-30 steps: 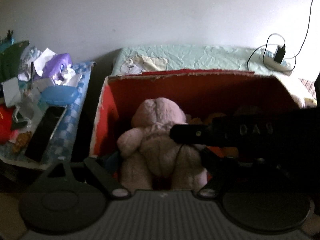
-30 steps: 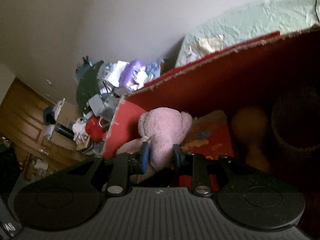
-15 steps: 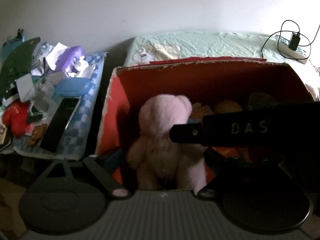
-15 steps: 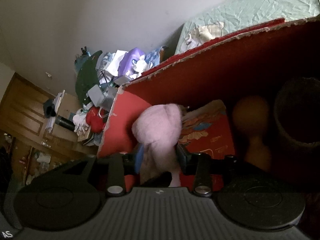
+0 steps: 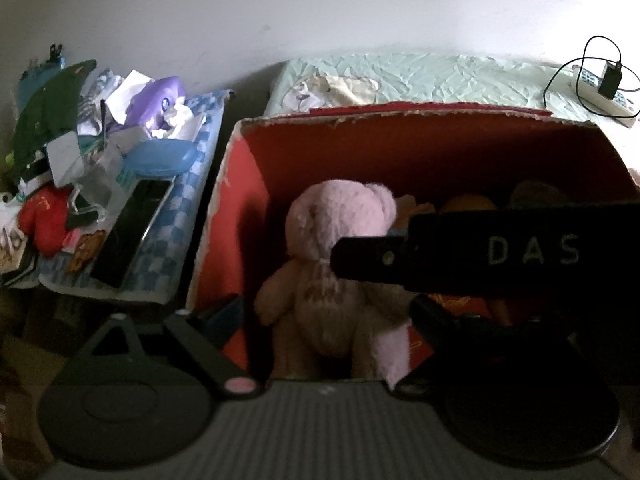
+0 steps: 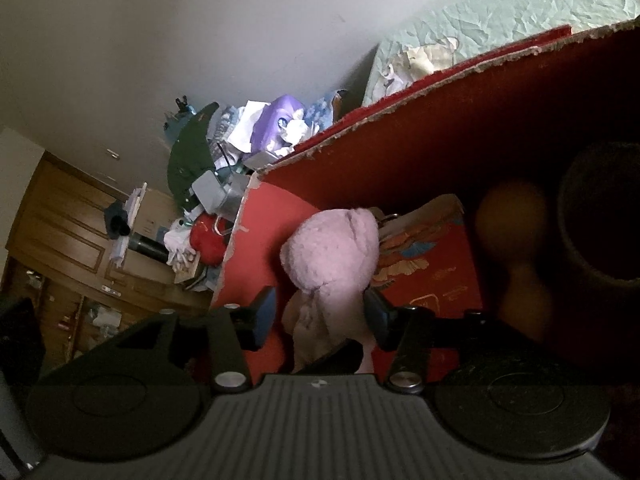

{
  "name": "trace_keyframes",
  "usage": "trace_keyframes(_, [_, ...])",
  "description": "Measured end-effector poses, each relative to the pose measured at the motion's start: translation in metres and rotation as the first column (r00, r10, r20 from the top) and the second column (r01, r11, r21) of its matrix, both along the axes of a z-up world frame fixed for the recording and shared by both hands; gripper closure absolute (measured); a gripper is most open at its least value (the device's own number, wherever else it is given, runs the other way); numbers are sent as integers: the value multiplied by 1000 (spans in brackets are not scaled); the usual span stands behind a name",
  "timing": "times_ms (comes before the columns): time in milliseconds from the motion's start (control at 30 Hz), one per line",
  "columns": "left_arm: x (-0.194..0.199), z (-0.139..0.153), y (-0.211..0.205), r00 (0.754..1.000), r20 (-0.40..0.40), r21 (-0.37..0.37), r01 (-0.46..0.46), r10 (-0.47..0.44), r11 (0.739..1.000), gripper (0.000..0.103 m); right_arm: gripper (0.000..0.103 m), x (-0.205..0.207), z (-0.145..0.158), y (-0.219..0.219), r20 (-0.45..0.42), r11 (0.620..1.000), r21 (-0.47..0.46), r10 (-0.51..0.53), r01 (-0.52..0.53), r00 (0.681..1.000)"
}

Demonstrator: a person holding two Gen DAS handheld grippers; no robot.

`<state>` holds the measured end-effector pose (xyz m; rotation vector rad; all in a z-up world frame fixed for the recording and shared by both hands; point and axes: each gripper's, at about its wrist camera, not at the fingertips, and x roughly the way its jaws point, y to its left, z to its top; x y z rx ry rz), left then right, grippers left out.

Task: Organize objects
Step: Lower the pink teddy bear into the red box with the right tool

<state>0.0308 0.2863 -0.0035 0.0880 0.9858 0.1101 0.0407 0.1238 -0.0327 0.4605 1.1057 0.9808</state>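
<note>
A pink teddy bear [image 5: 332,264] sits upright at the left end of a red cardboard box [image 5: 240,216], with its back to the left wrist camera. My left gripper [image 5: 320,312] is open, its fingers spread wide on either side of the bear's legs. My right gripper [image 6: 320,312] is open too, with the bear [image 6: 336,252] between its blue-padded fingers [image 6: 262,312] and apart from them. In the left wrist view the black right gripper [image 5: 460,252] reaches in from the right across the bear's shoulder.
The box also holds a printed red packet [image 6: 436,268], a brown rounded figure [image 6: 512,236] and a dark pot [image 6: 600,216]. Left of it is a cluttered table with a blue checked cloth [image 5: 168,240]. Behind are a pale green bed [image 5: 440,76] and a power strip [image 5: 600,96].
My right gripper's fingers have spread apart and let go of the bear, which now rests lower in the box. The left wrist view has drawn back slightly.
</note>
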Motion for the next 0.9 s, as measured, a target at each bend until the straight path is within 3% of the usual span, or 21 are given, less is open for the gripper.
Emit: trace_keyframes(900, [-2, -13, -15, 1000, -25, 92, -6, 8, 996, 4, 49, 4, -4, -7, -49, 999, 4, -45, 45, 998])
